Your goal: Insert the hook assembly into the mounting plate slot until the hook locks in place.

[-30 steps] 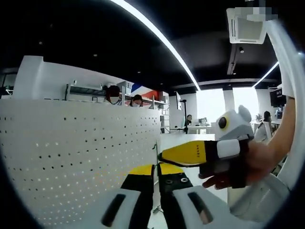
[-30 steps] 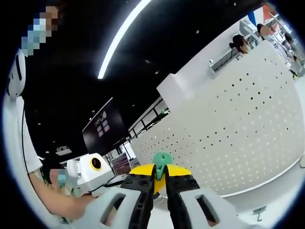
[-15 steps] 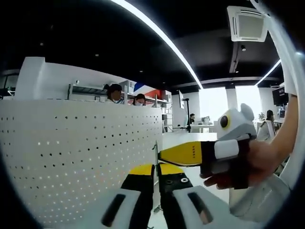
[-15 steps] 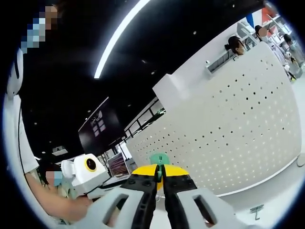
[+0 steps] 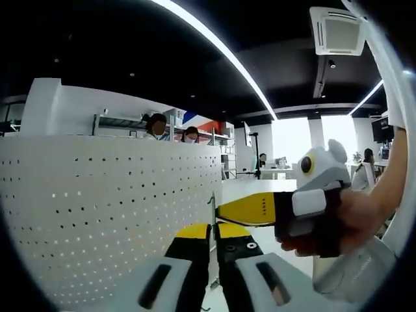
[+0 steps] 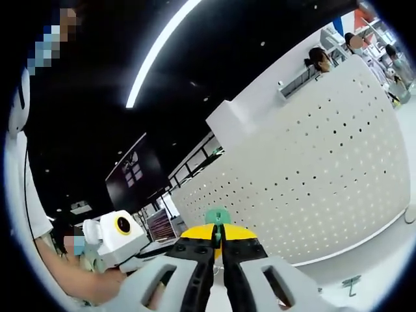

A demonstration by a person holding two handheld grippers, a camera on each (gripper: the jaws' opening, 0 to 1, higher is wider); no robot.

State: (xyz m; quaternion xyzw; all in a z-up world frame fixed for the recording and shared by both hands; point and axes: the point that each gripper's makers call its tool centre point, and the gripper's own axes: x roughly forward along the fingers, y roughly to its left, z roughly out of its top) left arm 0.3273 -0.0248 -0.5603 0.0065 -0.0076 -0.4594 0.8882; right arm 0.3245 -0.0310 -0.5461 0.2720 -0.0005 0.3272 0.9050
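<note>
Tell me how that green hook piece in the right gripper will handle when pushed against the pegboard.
The green hook piece looks like small moulded plastic, so probably light and stiff. Little shows past the right gripper, so it may twist against the white pegboard.

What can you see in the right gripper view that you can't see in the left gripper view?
Right gripper view: a small green piece pinched at the tip of the right gripper, and a dark screen hanging high up. Left gripper view: a ceiling air vent, bright windows, and the left gripper with its jaws closed. Both share the white pegboard wall and the long ceiling light.
</note>
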